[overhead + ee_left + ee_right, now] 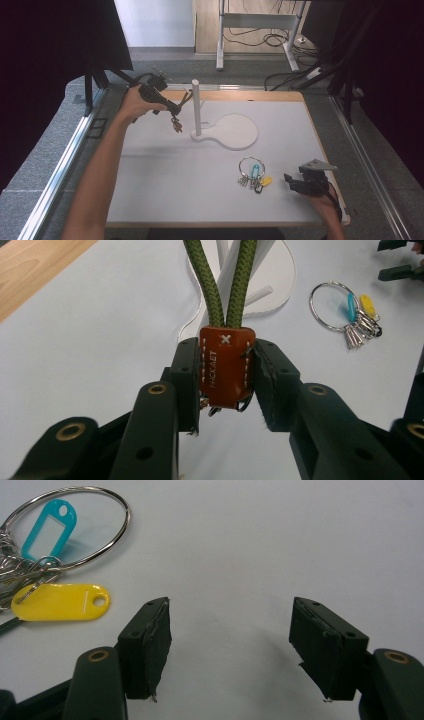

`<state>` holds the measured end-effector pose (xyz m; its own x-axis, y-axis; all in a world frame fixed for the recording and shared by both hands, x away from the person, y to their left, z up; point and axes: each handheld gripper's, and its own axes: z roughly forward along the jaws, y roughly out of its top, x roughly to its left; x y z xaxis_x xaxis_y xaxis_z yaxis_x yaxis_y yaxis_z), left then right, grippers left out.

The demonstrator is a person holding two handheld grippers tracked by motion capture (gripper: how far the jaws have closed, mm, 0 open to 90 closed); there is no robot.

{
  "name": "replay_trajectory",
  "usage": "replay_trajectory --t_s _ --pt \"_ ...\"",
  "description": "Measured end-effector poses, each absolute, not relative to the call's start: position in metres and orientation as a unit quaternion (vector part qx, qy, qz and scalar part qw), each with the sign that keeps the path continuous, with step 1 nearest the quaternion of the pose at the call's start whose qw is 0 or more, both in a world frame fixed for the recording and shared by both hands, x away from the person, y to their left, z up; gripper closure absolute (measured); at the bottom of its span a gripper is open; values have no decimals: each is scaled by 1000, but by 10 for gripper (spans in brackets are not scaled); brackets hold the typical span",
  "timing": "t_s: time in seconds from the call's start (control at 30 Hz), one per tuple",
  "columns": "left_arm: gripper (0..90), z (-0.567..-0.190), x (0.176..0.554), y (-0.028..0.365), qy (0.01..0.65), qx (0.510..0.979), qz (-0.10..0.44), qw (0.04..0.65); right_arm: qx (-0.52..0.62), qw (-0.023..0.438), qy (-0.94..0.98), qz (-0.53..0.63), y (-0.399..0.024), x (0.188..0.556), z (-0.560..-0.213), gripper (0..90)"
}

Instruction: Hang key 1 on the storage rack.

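Closest to the person, the right claw (292, 181) rests low over the near right part of the white desk (165, 185), its jaws spread wide with nothing between them. It appears to be waiting its turn. Just to its left lies a key ring (251, 167), a large steel hoop carrying a bunch of small keys, a teal tag (47, 522) and a yellow tag (60, 601). Both tags look blank; no writing can be made out on them.

Farther off, at the left, the left claw (226, 385) is clamped on the brown leather tab (226, 365) of a keychain, squeezing it from both sides. Holding the stiff tab rather than the cord keeps the green cord loop (227, 280) free and open ahead of the jaws, which suits slipping it over something. The tab has white stitching, a small cross stitch near the top, and stamped lettering down one edge that seems to read "HICKAET", though the letters are small. Metal hardware peeks out beneath it.

Beyond that stands the white peg stand (196, 107), an upright post on a round flat base (235, 132). The loop hangs in the air just beside the post, so hanging the keychain there is probably the aim.
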<state>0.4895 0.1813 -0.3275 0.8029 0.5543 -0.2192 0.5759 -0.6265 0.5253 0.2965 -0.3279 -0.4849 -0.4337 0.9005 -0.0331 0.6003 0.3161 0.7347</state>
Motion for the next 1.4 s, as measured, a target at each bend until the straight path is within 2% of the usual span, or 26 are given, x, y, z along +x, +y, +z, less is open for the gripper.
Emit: replay_trajectory --t_s 0.3,0.53,0.67,1.0,1.13,1.4 --pt "580 -326 476 179 313 903 6 294 477 231 779 334 -327 296 -483 334" --pt "541 -324 451 179 298 905 24 303 475 231 781 333 -325 297 -483 333" --pt "537 -327 435 180 293 902 16 316 473 232 783 332 -322 296 -483 332" --pt "524 -350 396 192 295 897 33 326 462 229 790 331 -315 294 -483 330" --pt "521 -368 375 195 303 889 32 343 459 230 792 330 -314 294 -483 328" --pt "509 -397 347 195 310 889 23 335 468 231 785 334 -312 295 -482 323"
